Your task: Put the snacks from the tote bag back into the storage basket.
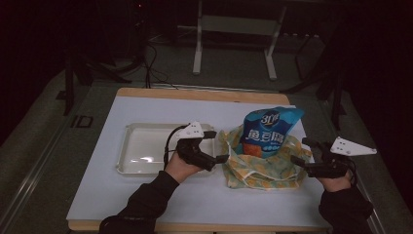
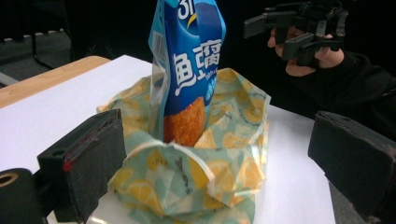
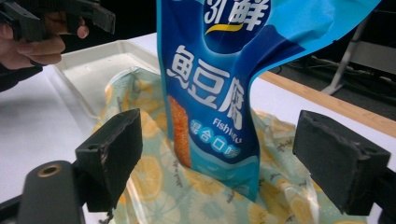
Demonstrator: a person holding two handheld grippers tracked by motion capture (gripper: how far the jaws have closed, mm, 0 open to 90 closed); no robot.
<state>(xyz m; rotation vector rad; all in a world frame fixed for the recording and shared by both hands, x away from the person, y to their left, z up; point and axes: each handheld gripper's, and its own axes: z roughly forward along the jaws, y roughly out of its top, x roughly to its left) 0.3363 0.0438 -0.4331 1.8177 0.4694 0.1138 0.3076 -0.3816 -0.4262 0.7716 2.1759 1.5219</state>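
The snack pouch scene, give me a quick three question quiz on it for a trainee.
1. True or false: the blue snack pouch stands inside the lemon-print bag.
2. What lies left of the bag in the high view? A) white tray B) metal bowl C) cardboard box
3. Fill in: the left gripper and right gripper both have jaws that are ____.

Key: 1 true; 2 A, the white tray; 3 open.

Both forearms wear dark long sleeves (image 1: 146, 204), and each hand carries a black two-fingered gripper, left gripper (image 1: 213, 155) and right gripper (image 1: 301, 155), topped by a grey three-cornered plate (image 1: 351, 146) (small holes dot it).
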